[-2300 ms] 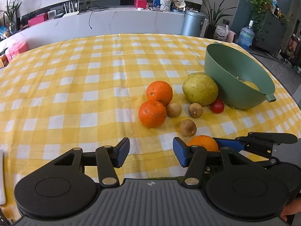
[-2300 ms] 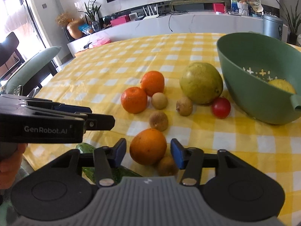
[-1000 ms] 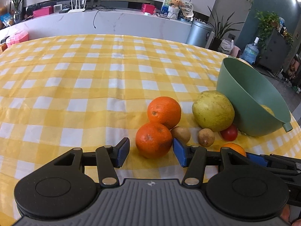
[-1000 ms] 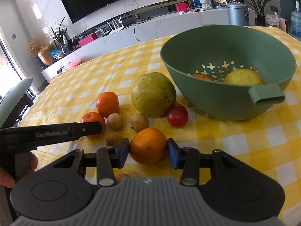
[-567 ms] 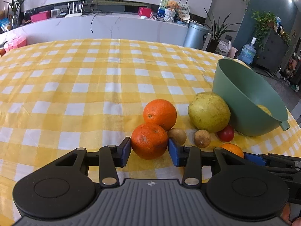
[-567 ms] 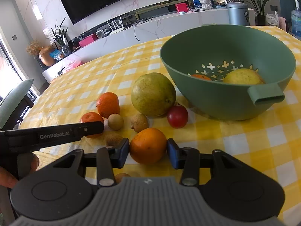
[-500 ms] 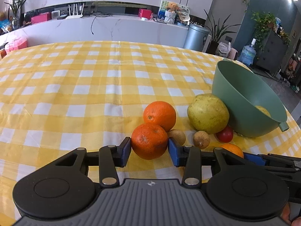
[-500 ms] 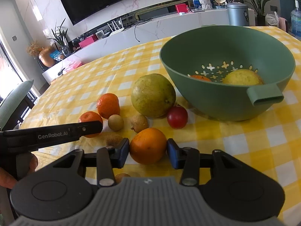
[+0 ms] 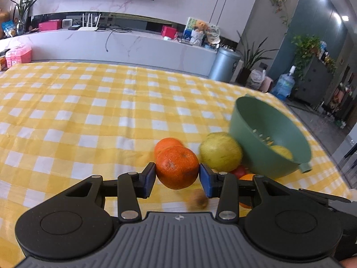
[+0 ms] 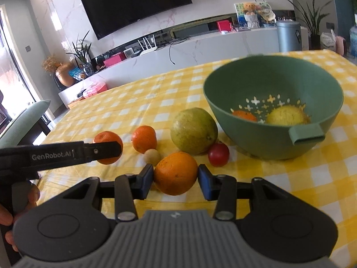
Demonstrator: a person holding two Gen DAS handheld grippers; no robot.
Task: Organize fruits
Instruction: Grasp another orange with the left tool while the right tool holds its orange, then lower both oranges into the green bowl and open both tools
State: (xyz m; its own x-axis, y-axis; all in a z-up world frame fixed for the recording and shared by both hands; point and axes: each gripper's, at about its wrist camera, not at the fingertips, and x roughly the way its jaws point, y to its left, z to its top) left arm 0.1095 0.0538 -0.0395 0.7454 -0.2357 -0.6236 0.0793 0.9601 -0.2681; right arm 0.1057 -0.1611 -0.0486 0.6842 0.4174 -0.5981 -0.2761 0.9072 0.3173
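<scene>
My left gripper (image 9: 177, 177) is shut on an orange (image 9: 177, 167), held just above the checked cloth. My right gripper (image 10: 175, 179) is shut on another orange (image 10: 175, 172), also off the cloth. The green strainer bowl (image 10: 225, 116) stands ahead on the right, with a yellow fruit (image 10: 286, 116) and a small orange (image 10: 244, 115) inside. A big green-yellow fruit (image 10: 193, 130) rests against the bowl. In the right wrist view the left gripper (image 10: 107, 149) comes in from the left with its orange (image 10: 107, 138).
On the yellow-white checked tablecloth (image 9: 89, 111) lie a third orange (image 10: 144, 139), a red round fruit (image 10: 218, 154) and a small brown fruit (image 10: 152, 156). Another brown fruit (image 9: 197, 198) is blurred below the left gripper. The table's edge runs behind the bowl (image 9: 267, 134).
The left jaws closed on the near orange and lifted it off the cloth. The right gripper kept its hold on its orange and barely moved.
</scene>
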